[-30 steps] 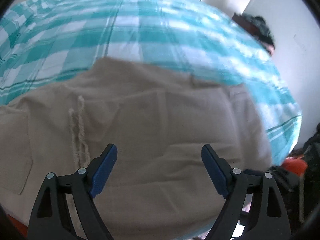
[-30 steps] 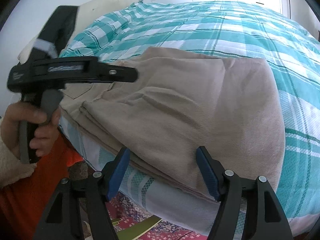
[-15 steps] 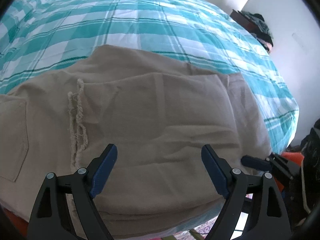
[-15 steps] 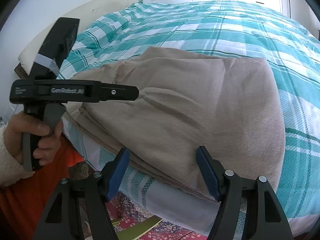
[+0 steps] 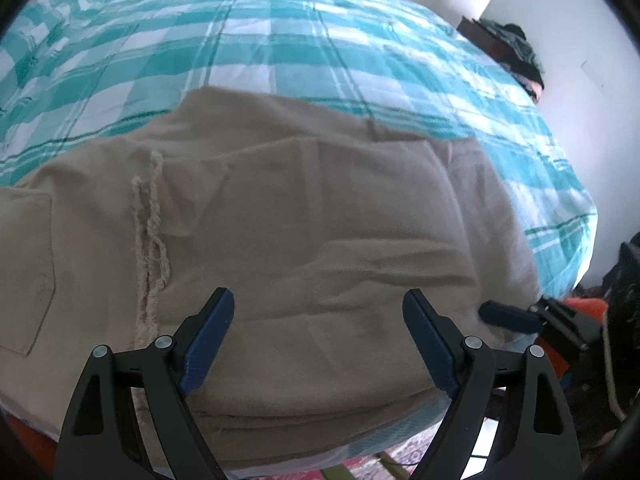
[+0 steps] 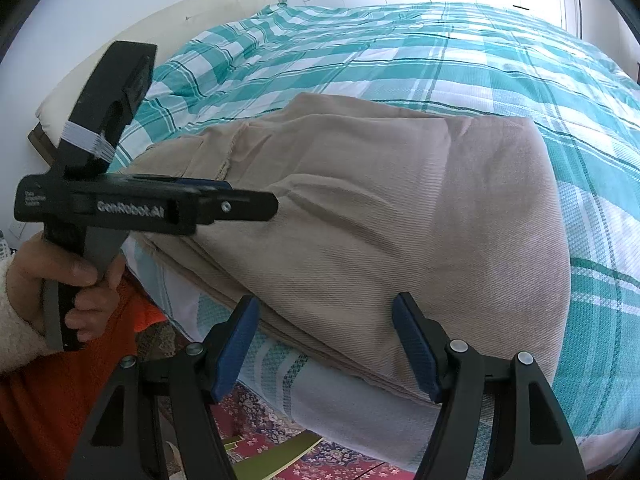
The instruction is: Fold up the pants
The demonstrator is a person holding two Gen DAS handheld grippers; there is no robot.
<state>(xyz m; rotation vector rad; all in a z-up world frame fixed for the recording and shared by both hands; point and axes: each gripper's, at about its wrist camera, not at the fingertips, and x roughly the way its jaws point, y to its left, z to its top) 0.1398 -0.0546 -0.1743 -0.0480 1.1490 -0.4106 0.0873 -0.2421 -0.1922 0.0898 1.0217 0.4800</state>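
Beige pants point(image 5: 304, 216) lie folded in layers on a teal checked bedspread point(image 5: 280, 40), close to the bed's near edge. A pale drawstring point(image 5: 150, 240) runs down them and a patch pocket point(image 5: 24, 272) shows at the left. My left gripper point(image 5: 318, 308) hovers open just above the pants with nothing between its blue pads. In the right wrist view the left gripper point(image 6: 260, 206) is side-on over the pants point(image 6: 400, 220), held by a hand point(image 6: 80, 280). My right gripper point(image 6: 325, 308) stands open at the folded edge by the bed's side, gripping nothing.
A cream pillow point(image 6: 160, 40) lies at the head of the bed. A patterned rug point(image 6: 320, 452) covers the floor below the bed edge. Dark clothes point(image 5: 516, 52) are piled on furniture by the far wall. An orange garment point(image 6: 40, 400) is at the lower left.
Seen from the right wrist, the left gripper has sunk a little toward the pants. The right gripper has stayed put. Both remain open.
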